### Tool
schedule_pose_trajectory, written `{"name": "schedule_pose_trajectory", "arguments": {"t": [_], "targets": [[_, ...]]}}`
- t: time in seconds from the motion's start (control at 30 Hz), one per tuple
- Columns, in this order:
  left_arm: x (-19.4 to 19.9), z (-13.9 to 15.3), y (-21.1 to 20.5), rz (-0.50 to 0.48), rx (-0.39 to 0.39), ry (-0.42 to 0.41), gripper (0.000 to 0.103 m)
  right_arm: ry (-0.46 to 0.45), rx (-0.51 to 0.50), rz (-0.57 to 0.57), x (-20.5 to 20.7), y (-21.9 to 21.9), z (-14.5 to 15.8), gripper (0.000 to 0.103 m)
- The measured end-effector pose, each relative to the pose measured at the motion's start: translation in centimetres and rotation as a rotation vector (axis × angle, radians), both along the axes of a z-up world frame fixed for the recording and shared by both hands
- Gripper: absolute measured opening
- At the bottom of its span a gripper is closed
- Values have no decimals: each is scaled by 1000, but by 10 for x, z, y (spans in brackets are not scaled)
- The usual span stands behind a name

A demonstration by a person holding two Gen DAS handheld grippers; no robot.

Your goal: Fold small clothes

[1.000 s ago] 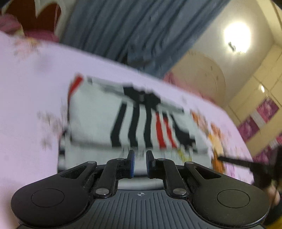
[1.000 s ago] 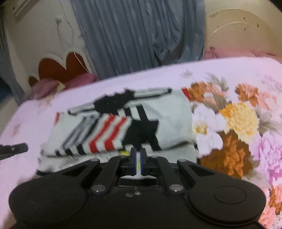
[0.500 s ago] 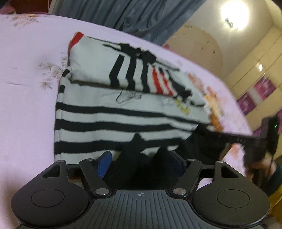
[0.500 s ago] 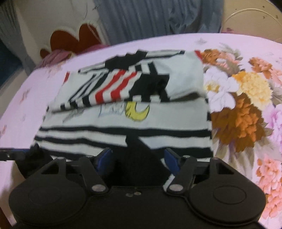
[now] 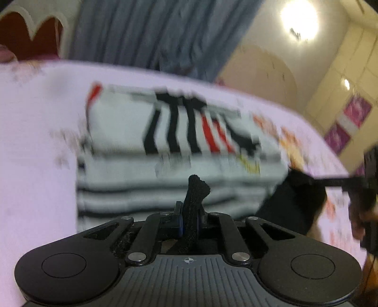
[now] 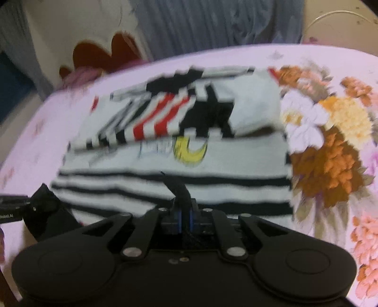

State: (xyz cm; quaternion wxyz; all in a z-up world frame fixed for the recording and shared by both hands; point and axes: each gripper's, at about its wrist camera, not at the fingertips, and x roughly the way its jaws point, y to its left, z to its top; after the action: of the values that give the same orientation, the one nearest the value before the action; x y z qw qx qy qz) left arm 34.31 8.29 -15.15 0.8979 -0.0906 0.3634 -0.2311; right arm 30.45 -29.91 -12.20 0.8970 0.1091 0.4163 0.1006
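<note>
Left wrist view: left gripper [image 5: 189, 223] clamped on the black hem [image 5: 197, 189] of a striped garment [image 5: 179, 151], which lies partly folded on a pink bedsheet [image 5: 35, 165]; its jaws have just closed on it. Right wrist view: right gripper [image 6: 185, 218], jaws likewise just closed, pinching the same black hem [image 6: 179, 191]; garment flat beside the sheet's floral print [image 6: 330, 146].

A bed covered by a pale pink sheet [image 6: 307, 54] printed with orange, yellow and white flowers fills the room's middle. Behind the bed hang grey-blue pleated curtains [image 5: 146, 35]. Right of the curtains, cream walls [image 5: 271, 70] meet a glowing round ceiling lamp [image 5: 298, 17] above.
</note>
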Motion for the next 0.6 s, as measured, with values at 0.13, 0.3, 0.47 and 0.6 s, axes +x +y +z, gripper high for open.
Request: {"name": "schedule_pose_trajectory", "arguments": {"t": [0.13,0.3,0.47,0.6], "targets": [[35,27,7,61,-52,-89,9,-90,48,-73,20,-18,26,5],[98,46,4,129,-88,-160,9,-169,36,-143,76,-33,44,5],[162,47,-11,190,-69,-194,9,-197,29,-185,139,-37,42,5],[210,37,-21,238,-48,-186,9,-185,14,-205,185,-36,31,5]]}}
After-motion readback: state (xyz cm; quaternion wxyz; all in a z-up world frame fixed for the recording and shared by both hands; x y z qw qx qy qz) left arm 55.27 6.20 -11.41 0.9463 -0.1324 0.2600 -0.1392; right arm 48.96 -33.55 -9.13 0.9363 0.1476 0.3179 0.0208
